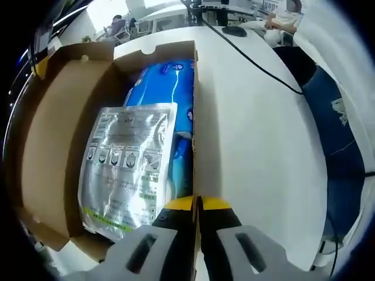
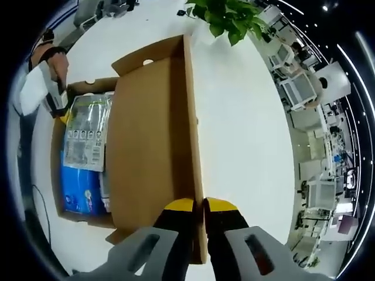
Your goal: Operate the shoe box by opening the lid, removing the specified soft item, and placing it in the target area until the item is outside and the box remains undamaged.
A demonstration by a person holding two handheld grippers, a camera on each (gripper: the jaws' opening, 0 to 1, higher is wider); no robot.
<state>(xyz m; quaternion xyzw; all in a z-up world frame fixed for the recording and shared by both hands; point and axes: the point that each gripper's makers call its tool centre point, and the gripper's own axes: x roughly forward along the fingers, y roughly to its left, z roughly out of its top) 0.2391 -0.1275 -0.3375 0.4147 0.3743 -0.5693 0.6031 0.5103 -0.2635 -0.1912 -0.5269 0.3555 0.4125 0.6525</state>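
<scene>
So the shoe box [image 1: 55, 140] sits on a white table [image 1: 258, 134] with its lid [image 2: 152, 140] swung all the way open, lying flat next to the box body. Inside the box there's a silver foil pouch [image 1: 126, 167] lying on top of a blue soft pack [image 1: 164, 82]. In the left gripper view both run lengthwise along the box, long axis heading straight away from the gripper, with the pouch's printed face up and the blue pack poking out past the pouch's far end.

The left gripper [image 1: 197, 205] has its yellow-tipped jaws pinched narrow on the box's near side wall, the cardboard edge running right between them. The right gripper [image 2: 199, 206] does the same thing on the lid's outer edge, jaws closed tight on the cardboard.

In the right gripper view, a potted green plant [image 2: 225, 17] sits on the table beyond the lid's far end.
</scene>
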